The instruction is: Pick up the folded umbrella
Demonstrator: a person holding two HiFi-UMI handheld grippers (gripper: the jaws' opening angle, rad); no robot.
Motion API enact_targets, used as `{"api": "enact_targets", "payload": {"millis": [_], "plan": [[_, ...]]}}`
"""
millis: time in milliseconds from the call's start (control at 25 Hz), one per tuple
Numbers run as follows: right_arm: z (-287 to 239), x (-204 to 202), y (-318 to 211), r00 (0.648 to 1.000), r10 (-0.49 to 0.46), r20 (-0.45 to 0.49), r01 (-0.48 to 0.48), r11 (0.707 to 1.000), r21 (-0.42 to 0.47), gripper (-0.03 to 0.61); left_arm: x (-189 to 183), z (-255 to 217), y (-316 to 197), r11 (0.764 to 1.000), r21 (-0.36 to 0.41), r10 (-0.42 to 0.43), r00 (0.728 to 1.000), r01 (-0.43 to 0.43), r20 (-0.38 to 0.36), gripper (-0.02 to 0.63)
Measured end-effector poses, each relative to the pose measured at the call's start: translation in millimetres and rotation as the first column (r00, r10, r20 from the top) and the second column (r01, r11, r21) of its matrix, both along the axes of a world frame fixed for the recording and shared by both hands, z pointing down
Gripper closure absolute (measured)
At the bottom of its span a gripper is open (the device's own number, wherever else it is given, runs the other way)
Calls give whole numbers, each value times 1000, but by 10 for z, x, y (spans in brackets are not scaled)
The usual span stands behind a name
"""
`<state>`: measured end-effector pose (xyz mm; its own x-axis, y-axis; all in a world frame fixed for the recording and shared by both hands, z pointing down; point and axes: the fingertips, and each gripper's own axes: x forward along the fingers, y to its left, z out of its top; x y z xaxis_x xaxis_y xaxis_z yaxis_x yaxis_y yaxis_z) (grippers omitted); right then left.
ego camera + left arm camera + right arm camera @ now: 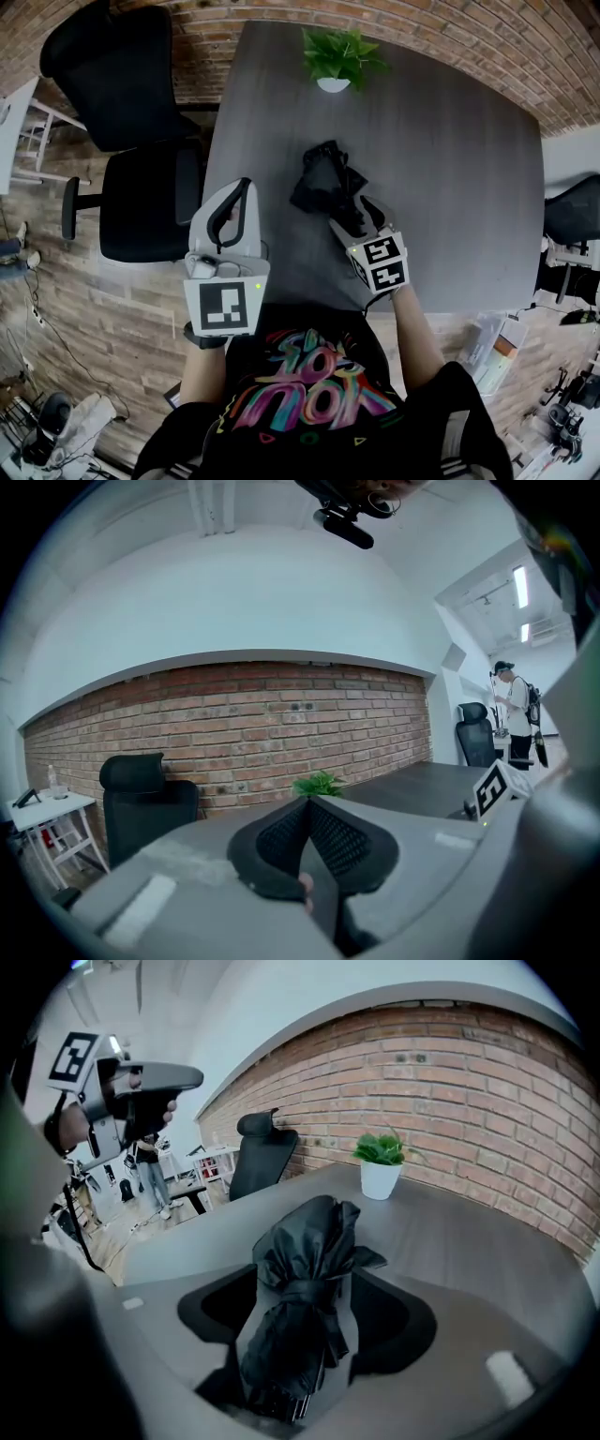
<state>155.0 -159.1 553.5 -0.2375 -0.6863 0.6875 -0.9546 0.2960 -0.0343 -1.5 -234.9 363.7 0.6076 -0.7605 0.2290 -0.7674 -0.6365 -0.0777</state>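
Our right gripper (359, 217) stood spread around the folded umbrella (305, 1307), our left gripper (234, 199) pressed together; closing on loose fabric alone, we judged, might let it slip.

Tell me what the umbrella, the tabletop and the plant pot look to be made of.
Folded umbrella: thin black synthetic fabric, likely nylon or polyester; it crumples into soft folds with a faint sheen.
Table: dark grey wood-look top, probably laminate; matt, with fine grain streaks.
Plant pot: white and smooth; ceramic or plastic, can't tell which.
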Motion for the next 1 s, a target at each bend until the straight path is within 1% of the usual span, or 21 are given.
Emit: {"api": "enact_targets", "payload": {"millis": [320,520,640,800,1000], "plan": [[413,-69,-119,997,-43,-70,35,993,-110,272,-247,59,22,998,-9,-62,998,62,7,612],[511,-16,-155,990,-19,-141,1,992,-126,267,-366,64,26,996,-2,-84,996,84,9,612],[594,-29,-190,987,-3,-159,-20,990,-142,259,-397,60,23,996,-4,-90,996,90,6,612],[700,-55,-230,981,-5,-191,-31,983,-183,253,-412,55,36,996,-5,-92,996,92,2,612],[724,-45,-236,985,-5,-170,-29,980,-195,255,-399,63,71,996,-9,-88,996,88,2,612]]}}
